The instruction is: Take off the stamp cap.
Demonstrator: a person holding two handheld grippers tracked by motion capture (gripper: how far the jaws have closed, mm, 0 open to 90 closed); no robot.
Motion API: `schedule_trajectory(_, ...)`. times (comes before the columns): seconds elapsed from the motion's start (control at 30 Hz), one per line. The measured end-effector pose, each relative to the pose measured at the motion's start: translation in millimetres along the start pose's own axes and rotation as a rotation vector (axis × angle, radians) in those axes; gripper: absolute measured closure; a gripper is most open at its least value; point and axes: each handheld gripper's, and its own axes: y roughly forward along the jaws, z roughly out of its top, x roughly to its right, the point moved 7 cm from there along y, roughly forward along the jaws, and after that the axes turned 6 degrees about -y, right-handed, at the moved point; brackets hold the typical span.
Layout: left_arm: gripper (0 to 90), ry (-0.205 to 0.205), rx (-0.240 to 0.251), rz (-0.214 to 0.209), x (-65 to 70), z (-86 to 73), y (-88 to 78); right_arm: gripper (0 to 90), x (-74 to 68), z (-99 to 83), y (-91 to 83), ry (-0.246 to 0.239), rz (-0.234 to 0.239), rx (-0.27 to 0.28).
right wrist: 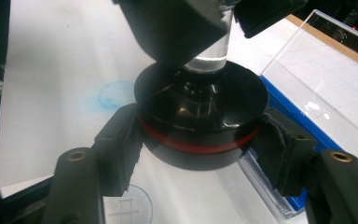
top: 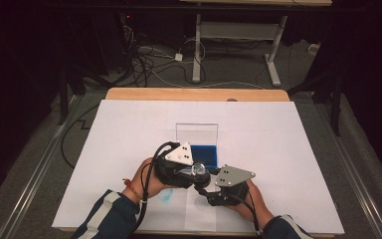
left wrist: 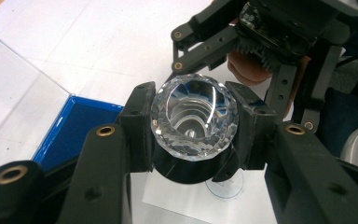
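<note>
At table centre, left gripper clamps a faceted clear crystal cup; right gripper, at 4 o'clock, grips its round black red-banded base.

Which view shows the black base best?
Right gripper view: the black base sits large between that gripper's pads, red ring visible. In the left gripper view it peeks out below the crystal. In the high view the grippers mostly hide it.

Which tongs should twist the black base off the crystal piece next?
Right. The right tongs already clamp the black base by its red-banded rim, while the left tongs grip the faceted crystal above it and look better placed to hold it steady.
</note>
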Motion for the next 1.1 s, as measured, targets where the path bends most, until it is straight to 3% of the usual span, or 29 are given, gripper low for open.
schedule_trajectory(0.6, 54.1, -0.006, 0.031, -0.018, 1.9, 1.6, -3.5, 38.8, 0.0, 2.0, -6.7, -0.022, 0.003, 0.004)
schedule_trajectory(1.1, 54.2, 0.013, 0.046, 0.025, 3.9, 3.1, -2.3, 39.0, 0.0, 1.7, -9.0, -0.012, -0.025, -0.008)
